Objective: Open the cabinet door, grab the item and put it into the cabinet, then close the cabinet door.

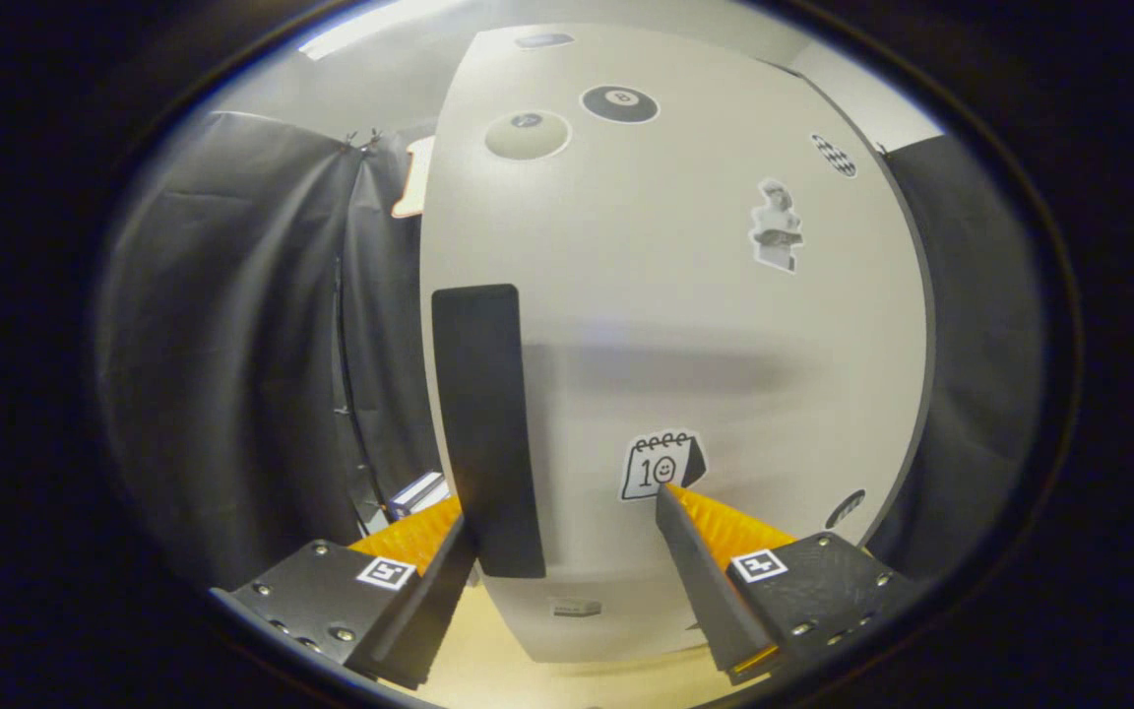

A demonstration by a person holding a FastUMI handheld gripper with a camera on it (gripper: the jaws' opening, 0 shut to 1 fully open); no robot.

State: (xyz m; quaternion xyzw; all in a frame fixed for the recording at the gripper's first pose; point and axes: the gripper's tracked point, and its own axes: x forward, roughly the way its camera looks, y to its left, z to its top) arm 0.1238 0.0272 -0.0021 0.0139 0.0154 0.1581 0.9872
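Two fingers of the gripper (567, 512), spread wide apart, nothing clamped; the left one sits just beside the lower end of a tall black rectangular handle (486, 428), contact uncertain. Handle mounted upright on the left edge of a closed white cabinet door (685, 335). Door carries stickers: a calendar sticker (661, 465) at the right fingertip, a billiard-ball sticker (619, 103) near the top. Small white-and-blue item (417, 492) lies left of the door, beyond the left finger. Light wooden tabletop (488, 670) below.
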